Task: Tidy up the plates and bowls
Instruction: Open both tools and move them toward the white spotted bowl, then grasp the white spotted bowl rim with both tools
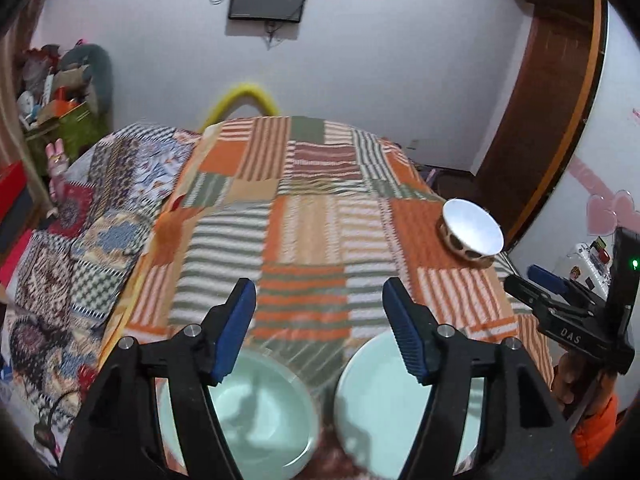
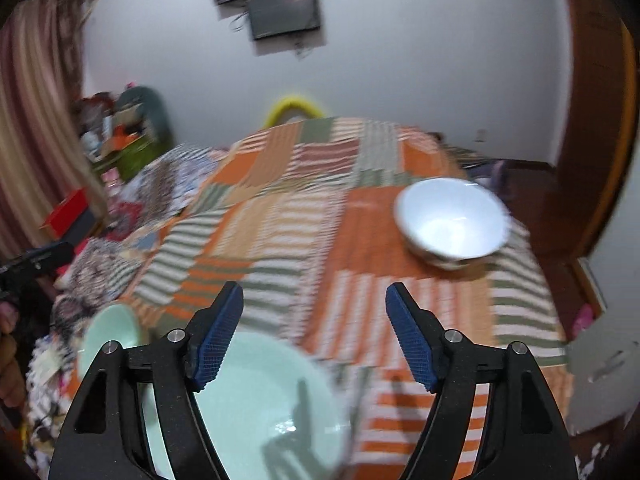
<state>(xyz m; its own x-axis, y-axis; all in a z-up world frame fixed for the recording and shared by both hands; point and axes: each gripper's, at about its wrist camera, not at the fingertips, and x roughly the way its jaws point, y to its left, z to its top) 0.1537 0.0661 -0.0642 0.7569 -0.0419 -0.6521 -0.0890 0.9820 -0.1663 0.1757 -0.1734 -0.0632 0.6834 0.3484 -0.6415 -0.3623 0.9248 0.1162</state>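
Note:
Two pale green plates lie side by side at the near edge of the striped tablecloth (image 1: 312,208): a left plate (image 1: 264,412) and a right plate (image 1: 380,400). My left gripper (image 1: 320,332) is open and empty above the gap between them. A white bowl with a patterned outside (image 1: 472,232) sits at the table's right. In the right wrist view my right gripper (image 2: 314,336) is open and empty over a green plate (image 2: 256,404), with a second green plate (image 2: 112,328) to its left and the white bowl (image 2: 452,220) ahead on the right. The right gripper also shows in the left wrist view (image 1: 536,280).
A patterned quilt (image 1: 80,240) covers a bed left of the table. A yellow chair back (image 1: 244,100) stands behind the table. A wooden door (image 1: 552,92) is at the right, clutter (image 1: 60,92) at the far left.

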